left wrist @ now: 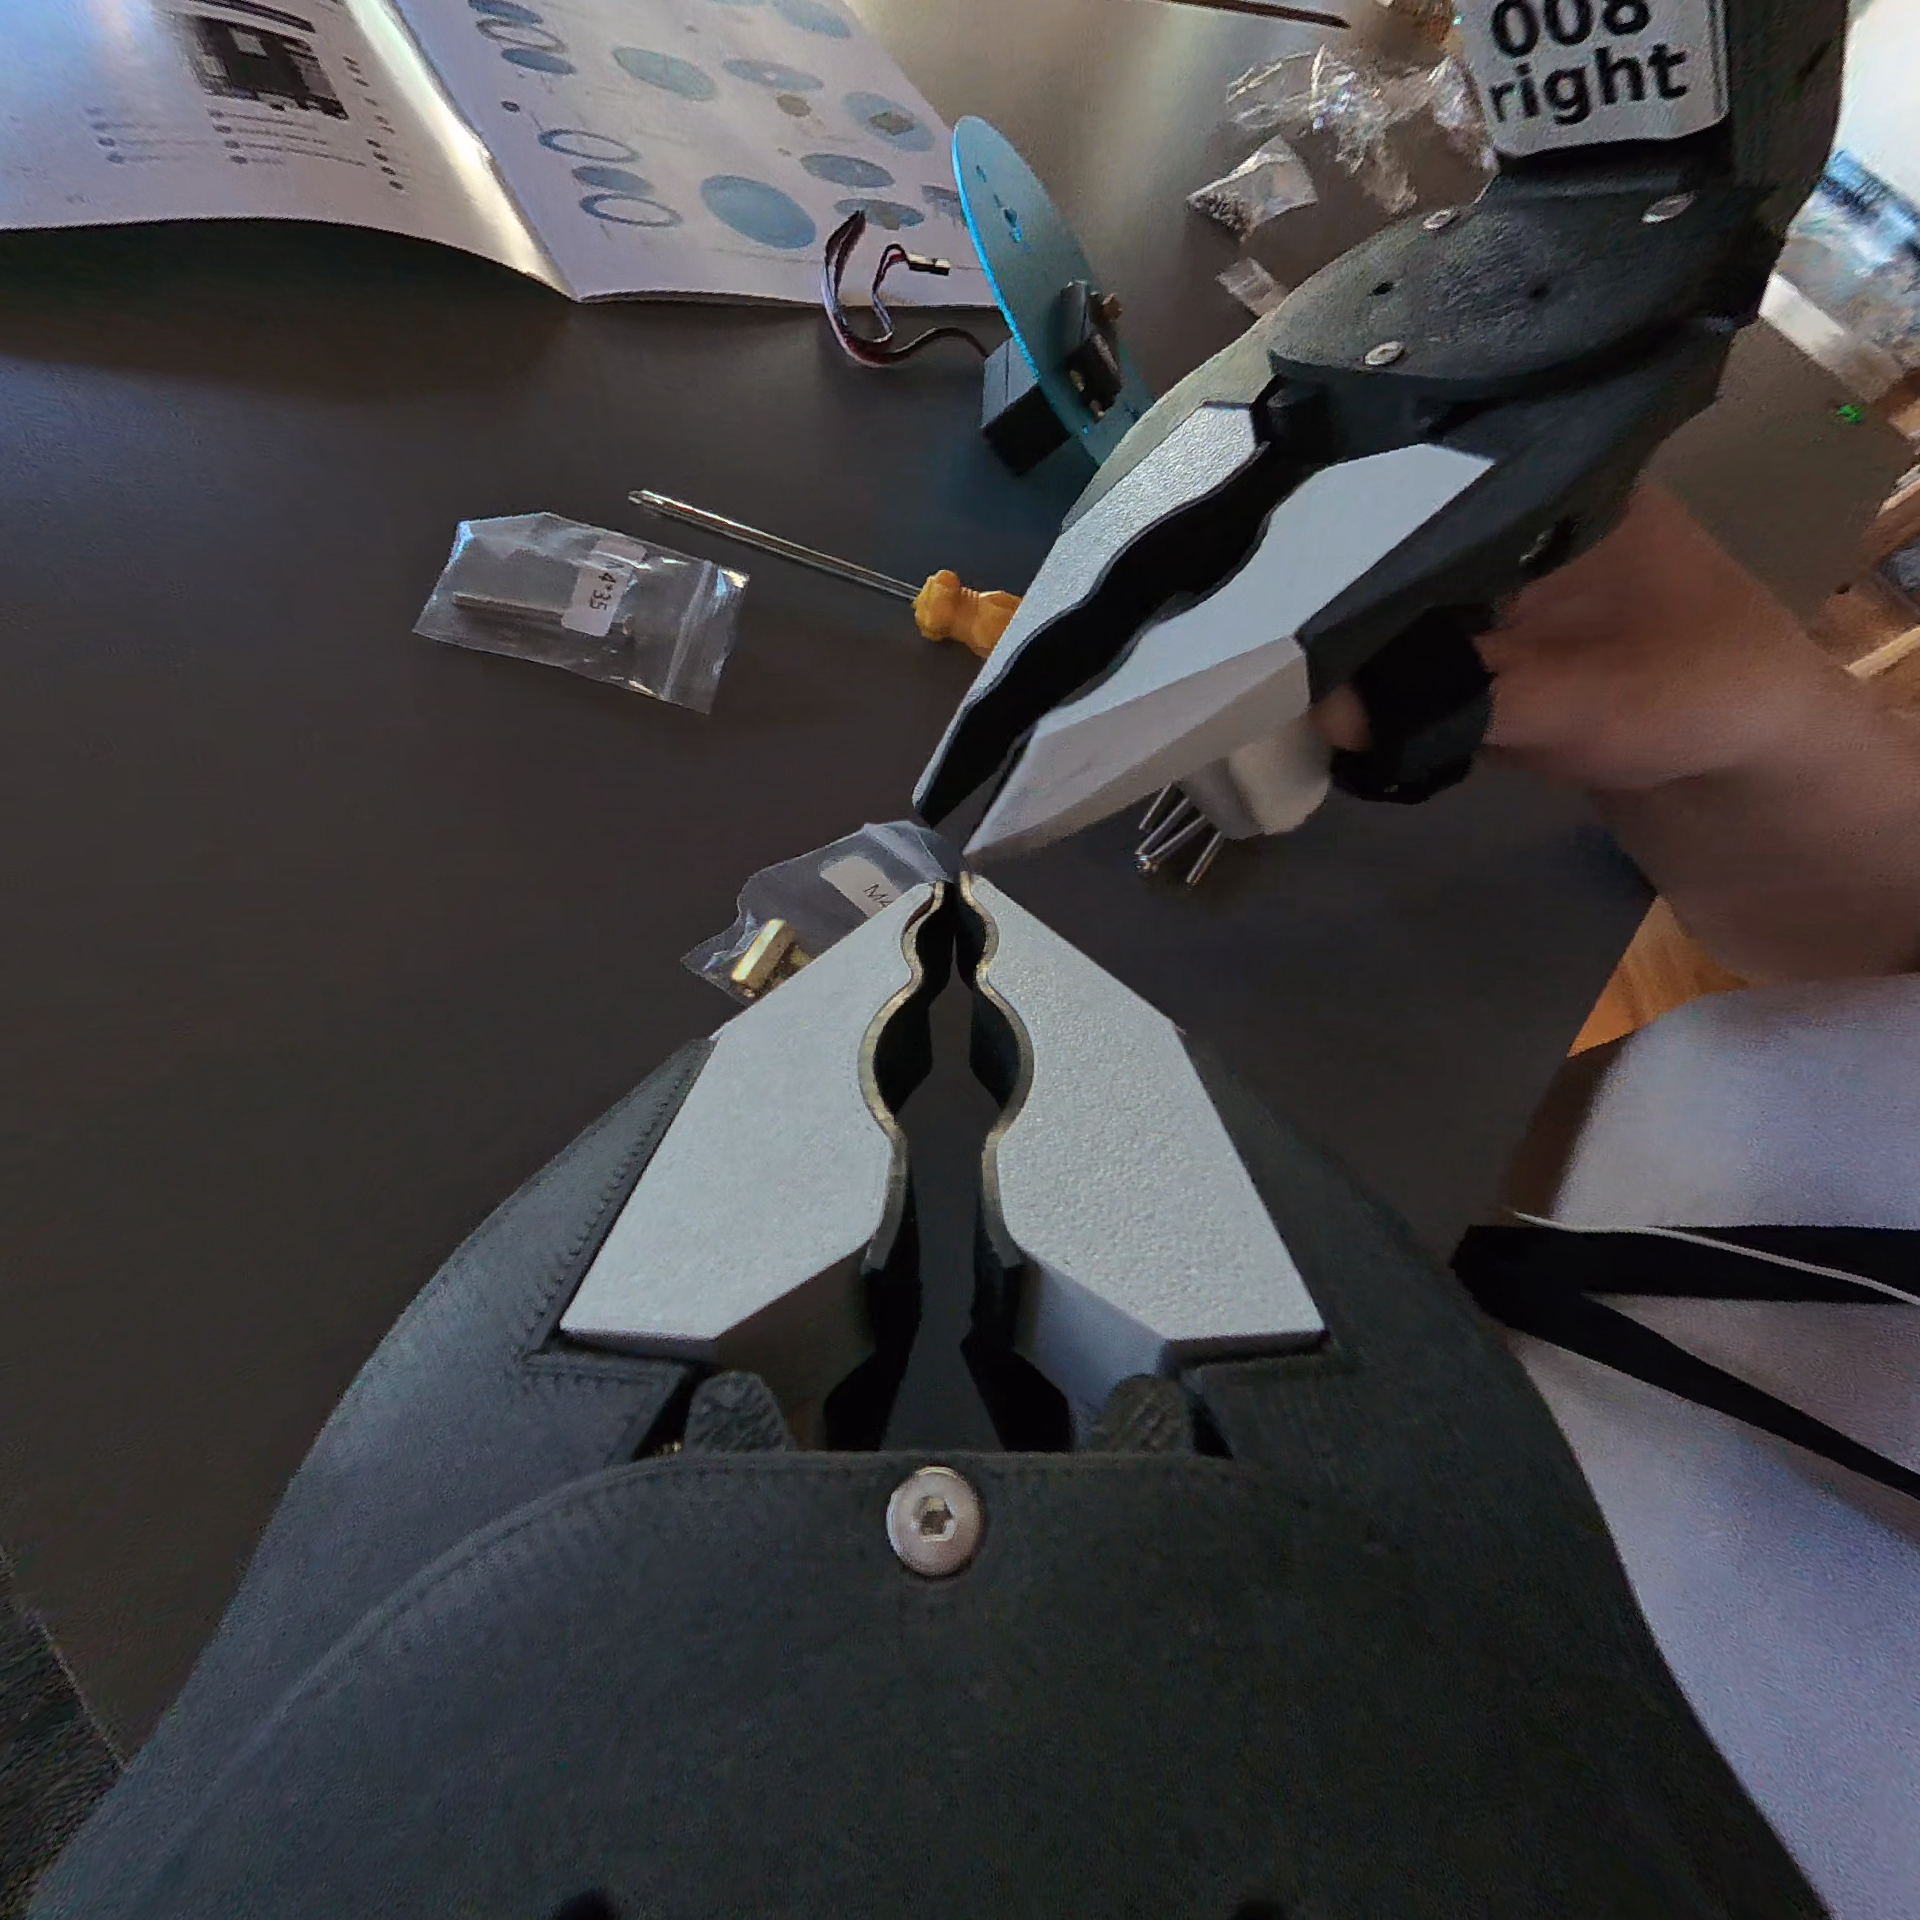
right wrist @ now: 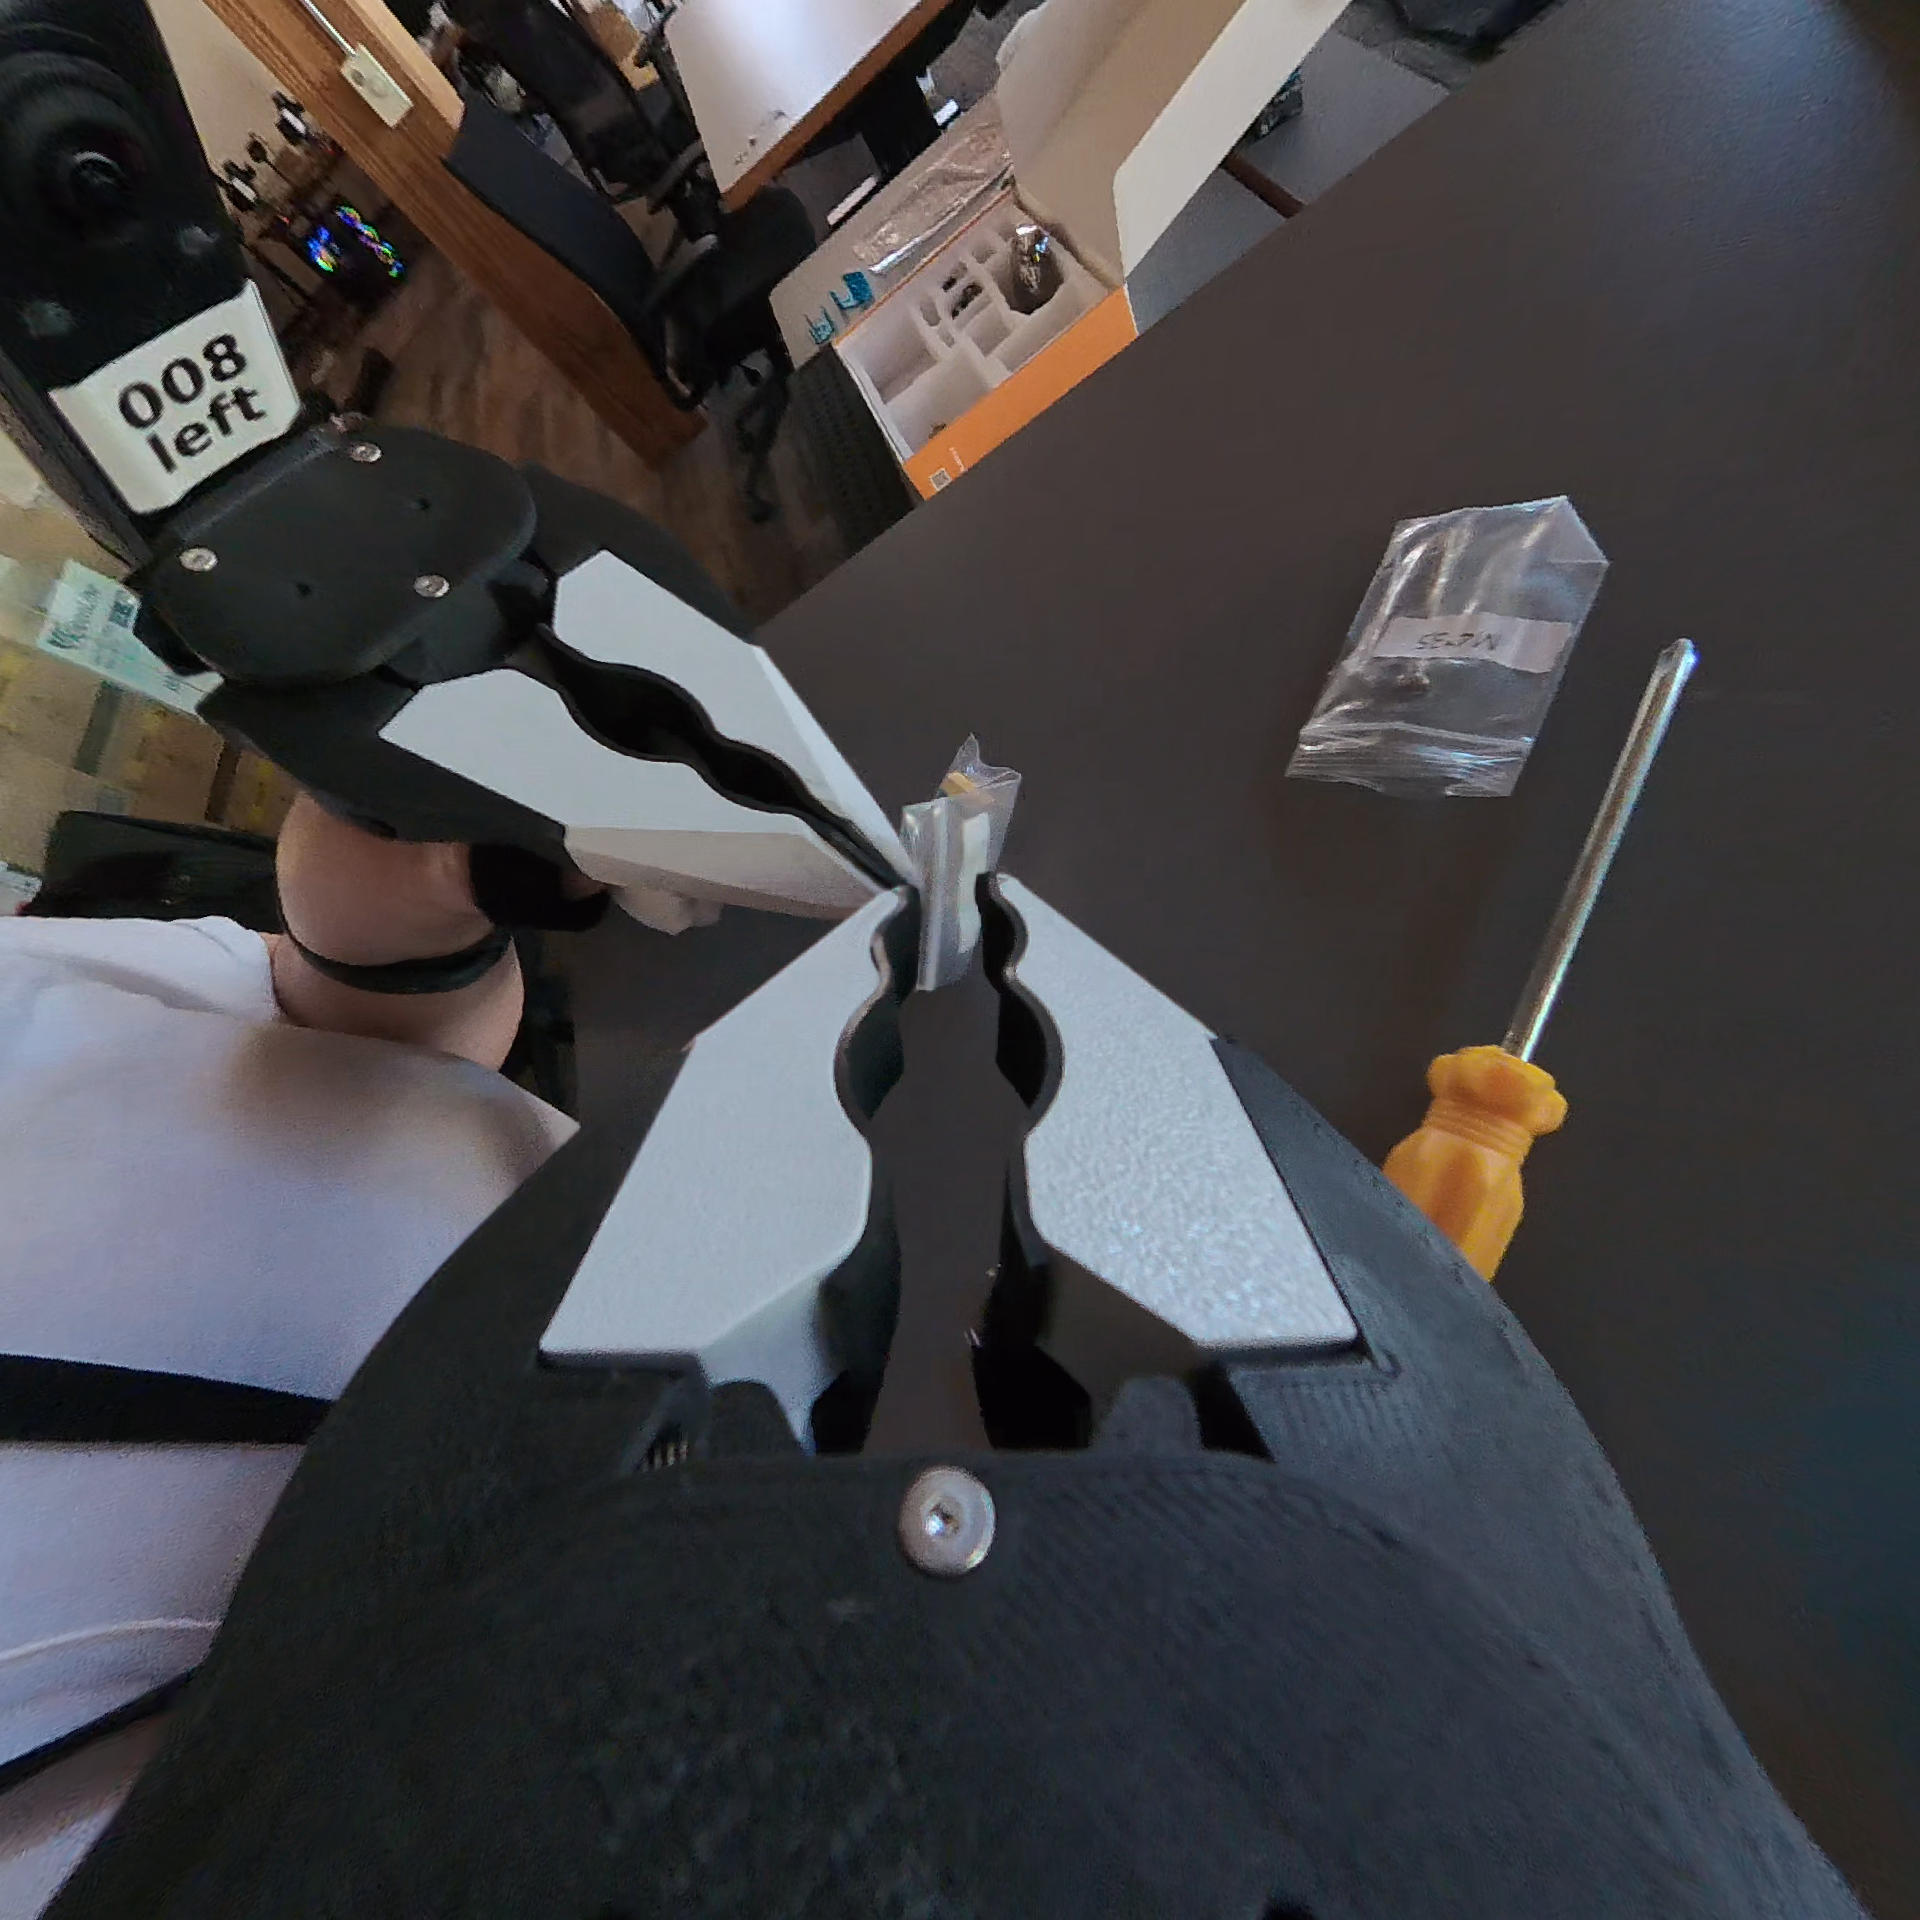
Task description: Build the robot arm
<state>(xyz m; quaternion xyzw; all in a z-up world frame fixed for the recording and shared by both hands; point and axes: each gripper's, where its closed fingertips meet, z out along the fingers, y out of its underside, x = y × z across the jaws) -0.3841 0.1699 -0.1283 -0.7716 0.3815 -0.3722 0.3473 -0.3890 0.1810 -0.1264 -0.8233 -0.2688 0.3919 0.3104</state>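
A small clear zip bag [left wrist: 821,914] with a brass part and a white label is held just above the dark table [left wrist: 260,831]. My left gripper [left wrist: 954,888] is shut on its upper corner. My right gripper [left wrist: 948,828] comes in from the upper right and pinches the same top edge, tip to tip with the left one. In the right wrist view the bag [right wrist: 966,821] stands between my right gripper's [right wrist: 940,896] fingertips, and the left gripper [right wrist: 888,873] meets it from the left. The bag's lower part is hidden behind the left fingers.
A second clear bag of screws [left wrist: 582,608] [right wrist: 1455,665] and a yellow-handled screwdriver [left wrist: 961,613] [right wrist: 1475,1143] lie on the table. Farther back are a blue disc with a black servo [left wrist: 1023,270], an open booklet [left wrist: 416,114] and loose screws [left wrist: 1174,842]. An orange-and-white box [right wrist: 997,343] stands past the table edge. Left and right tips are no more than a few centimetres apart. The yellow-handled screwdriver [right wrist: 1475,1143] sits 9 cm or so from the ends of my right fingers. The left camera catches it too, in the left wrist view [left wrist: 969,607].
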